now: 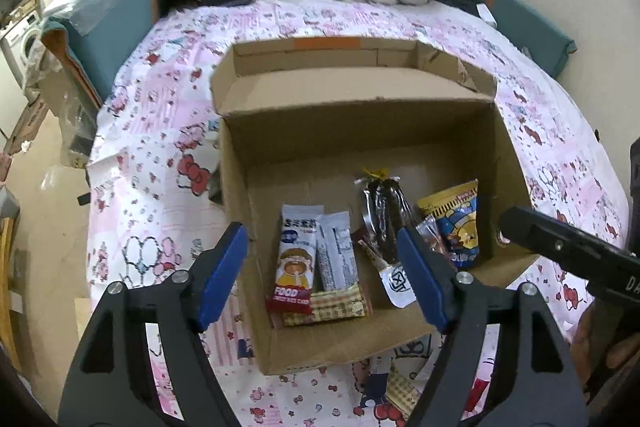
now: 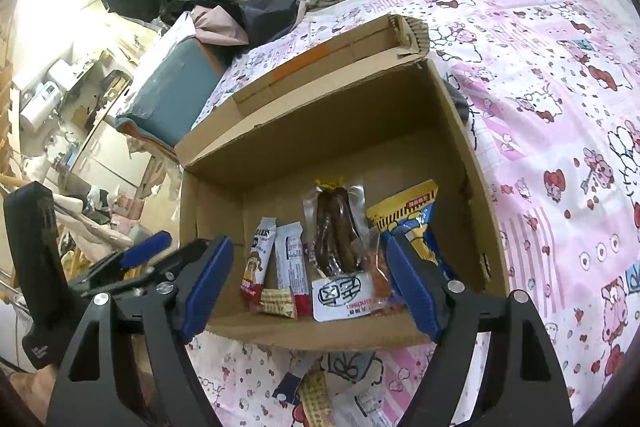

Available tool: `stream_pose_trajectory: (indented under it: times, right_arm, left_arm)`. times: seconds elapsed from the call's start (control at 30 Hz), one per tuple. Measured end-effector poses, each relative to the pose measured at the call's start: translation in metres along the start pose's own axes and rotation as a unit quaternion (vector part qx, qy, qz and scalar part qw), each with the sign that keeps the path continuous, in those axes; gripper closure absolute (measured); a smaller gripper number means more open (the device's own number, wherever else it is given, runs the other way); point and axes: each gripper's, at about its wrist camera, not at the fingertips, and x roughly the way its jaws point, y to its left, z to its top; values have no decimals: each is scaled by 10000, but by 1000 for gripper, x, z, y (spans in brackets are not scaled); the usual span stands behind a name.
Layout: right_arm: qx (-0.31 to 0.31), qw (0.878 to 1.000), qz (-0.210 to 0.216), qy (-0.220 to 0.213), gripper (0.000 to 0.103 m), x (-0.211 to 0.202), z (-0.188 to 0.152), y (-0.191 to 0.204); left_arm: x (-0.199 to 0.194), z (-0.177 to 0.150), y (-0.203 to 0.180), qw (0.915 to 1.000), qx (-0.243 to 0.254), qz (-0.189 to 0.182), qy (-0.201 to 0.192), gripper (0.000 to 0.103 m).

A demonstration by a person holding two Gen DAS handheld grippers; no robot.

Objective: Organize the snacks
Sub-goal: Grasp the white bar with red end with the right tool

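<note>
Box (image 1: 280, 131) on the bed (image 1: 160, 107): snacks (image 1: 320, 267) lined along its near wall, sorted; a few packets (image 2: 320, 399) left on the bed just near of it; my left claw (image 1: 324, 271) and right claw (image 2: 310, 283) both wide open, empty.

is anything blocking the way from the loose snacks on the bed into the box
Nothing visible does. The box is open on top, its lid folded back, and the loose snacks lie on the bedsheet just outside its near wall.
</note>
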Motion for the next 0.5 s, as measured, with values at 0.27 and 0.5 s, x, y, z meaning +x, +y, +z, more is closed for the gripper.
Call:
stream_pose_trajectory:
  times: [0.27, 0.5]
  right_arm:
    - [-226, 9994, -250, -20, 21, -21, -17, 8]
    - [-361, 9986, -372, 44, 21, -35, -37, 14]
  left_arm:
    - [-28, -11, 7, 9998, 7, -155, -144, 29]
    - [-49, -28, 15, 9998, 34, -144, -166, 29]
